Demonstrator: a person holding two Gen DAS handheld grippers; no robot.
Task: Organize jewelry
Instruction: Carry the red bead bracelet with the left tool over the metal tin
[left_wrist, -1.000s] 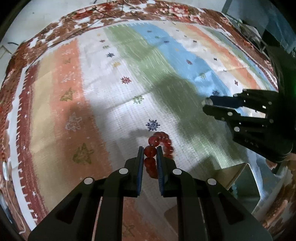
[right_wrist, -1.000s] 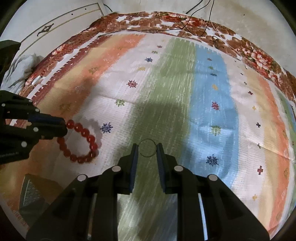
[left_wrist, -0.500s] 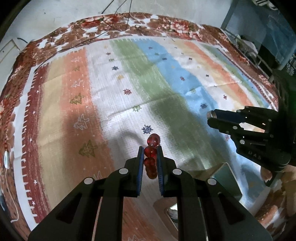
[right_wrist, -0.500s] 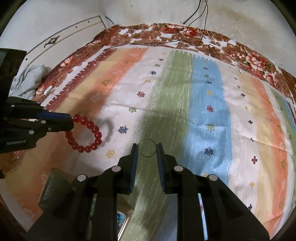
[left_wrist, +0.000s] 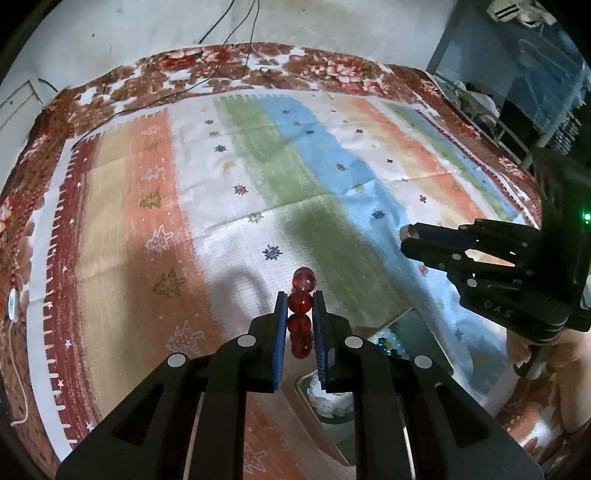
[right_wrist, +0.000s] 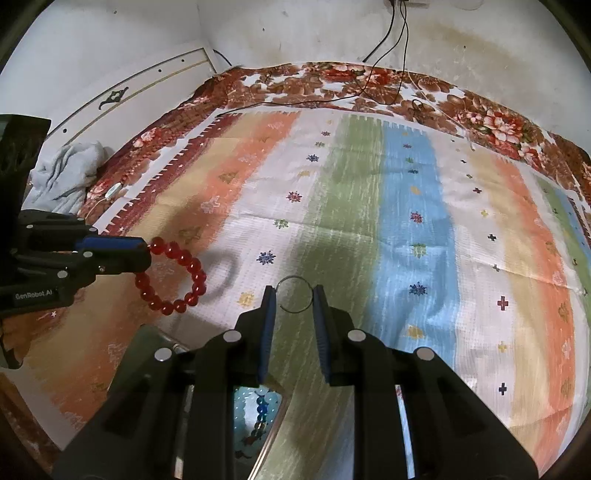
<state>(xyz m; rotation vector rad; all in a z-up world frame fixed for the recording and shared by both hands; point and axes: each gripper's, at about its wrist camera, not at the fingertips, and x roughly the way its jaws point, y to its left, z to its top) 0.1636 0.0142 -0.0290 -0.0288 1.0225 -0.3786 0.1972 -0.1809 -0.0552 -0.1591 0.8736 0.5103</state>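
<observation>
Above the striped woven mat (right_wrist: 369, 221), the left gripper (left_wrist: 300, 306) pinches a limp, slippery red glass-bead bracelet (right_wrist: 173, 277) by one bead at nine o'clock, while the right gripper (right_wrist: 293, 295) clamps a thin wire ring (right_wrist: 294, 294).

Red bead bracelet (right_wrist: 173, 280) over a striped cloth (right_wrist: 406, 206) (orange, green, blue, white).

Box (right_wrist: 258, 410) contents mostly hidden — tongs cover them (beads blurred).
</observation>
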